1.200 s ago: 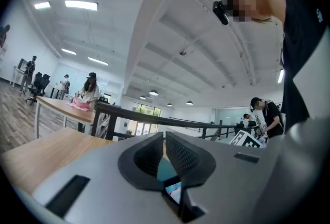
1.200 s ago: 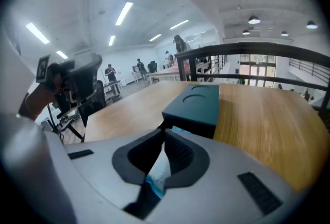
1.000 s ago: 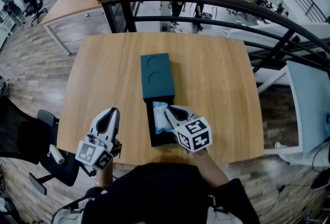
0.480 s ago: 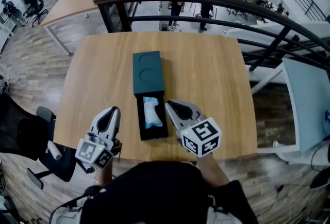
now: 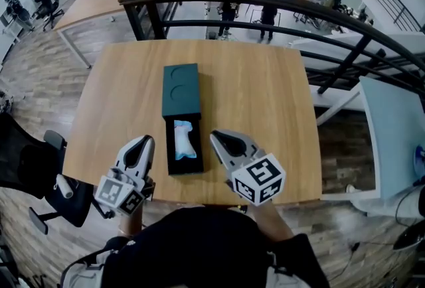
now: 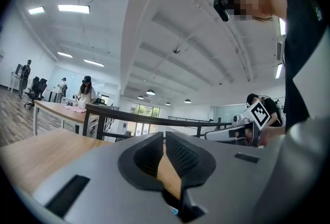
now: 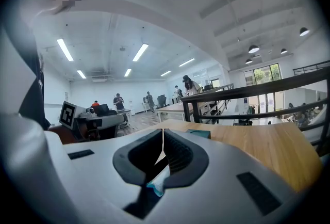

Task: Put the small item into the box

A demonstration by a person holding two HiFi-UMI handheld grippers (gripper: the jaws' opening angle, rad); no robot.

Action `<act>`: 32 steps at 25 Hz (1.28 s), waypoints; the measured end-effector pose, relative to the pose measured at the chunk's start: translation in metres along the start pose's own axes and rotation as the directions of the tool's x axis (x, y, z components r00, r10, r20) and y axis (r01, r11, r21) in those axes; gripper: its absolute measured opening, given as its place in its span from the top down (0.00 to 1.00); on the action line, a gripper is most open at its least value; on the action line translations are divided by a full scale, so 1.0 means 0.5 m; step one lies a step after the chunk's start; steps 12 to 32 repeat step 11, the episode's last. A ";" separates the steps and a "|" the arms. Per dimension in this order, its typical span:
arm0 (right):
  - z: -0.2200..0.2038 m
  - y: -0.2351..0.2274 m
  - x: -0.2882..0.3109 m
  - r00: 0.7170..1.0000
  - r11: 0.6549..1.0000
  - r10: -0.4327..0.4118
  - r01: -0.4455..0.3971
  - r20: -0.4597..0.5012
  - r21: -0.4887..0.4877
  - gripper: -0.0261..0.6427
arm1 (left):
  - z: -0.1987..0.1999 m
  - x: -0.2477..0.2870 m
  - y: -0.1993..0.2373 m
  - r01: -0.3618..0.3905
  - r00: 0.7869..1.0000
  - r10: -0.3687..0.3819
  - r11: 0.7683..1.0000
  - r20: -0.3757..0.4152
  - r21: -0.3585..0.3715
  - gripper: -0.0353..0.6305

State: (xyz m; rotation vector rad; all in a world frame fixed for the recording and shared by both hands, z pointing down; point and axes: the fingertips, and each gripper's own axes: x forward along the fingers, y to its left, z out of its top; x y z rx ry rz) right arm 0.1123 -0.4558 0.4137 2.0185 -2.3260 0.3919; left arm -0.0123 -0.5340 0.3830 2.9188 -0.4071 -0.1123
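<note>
Hovering over the near left part of the table [image 5: 265, 94], the left gripper [image 5: 141, 145] points away from the person, with its marker cube at the near end. In its own view the left gripper [image 6: 161, 138] has its jaws drawn together, leaving only a thin slit through which the wood shows; nothing is held between them.

Just right of it lies the box [image 5: 184, 167], a long dark teal tray running near to far. The lid [image 5: 180, 89], with two round hollows in its top, sits across the tray's far end and reaches on toward the far edge. The item [image 5: 185, 142], pale blue and white, lies lengthwise inside the open tray, apart from both grippers.

Right of the box, the right gripper [image 5: 222, 141] angles its tips toward the tray's near right side, above the table, not touching the box. Its own view shows the right gripper [image 7: 163, 135] with jaws pressed together to a hairline gap, holding nothing; a corner of the lid [image 7: 198, 134] shows beyond them.
</note>
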 end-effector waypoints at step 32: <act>-0.016 -0.021 -0.128 0.997 0.998 0.067 -0.067 0.035 0.000 0.92 | -0.038 0.051 -0.147 0.027 1.000 -0.027 1.000 0.000 0.012 0.91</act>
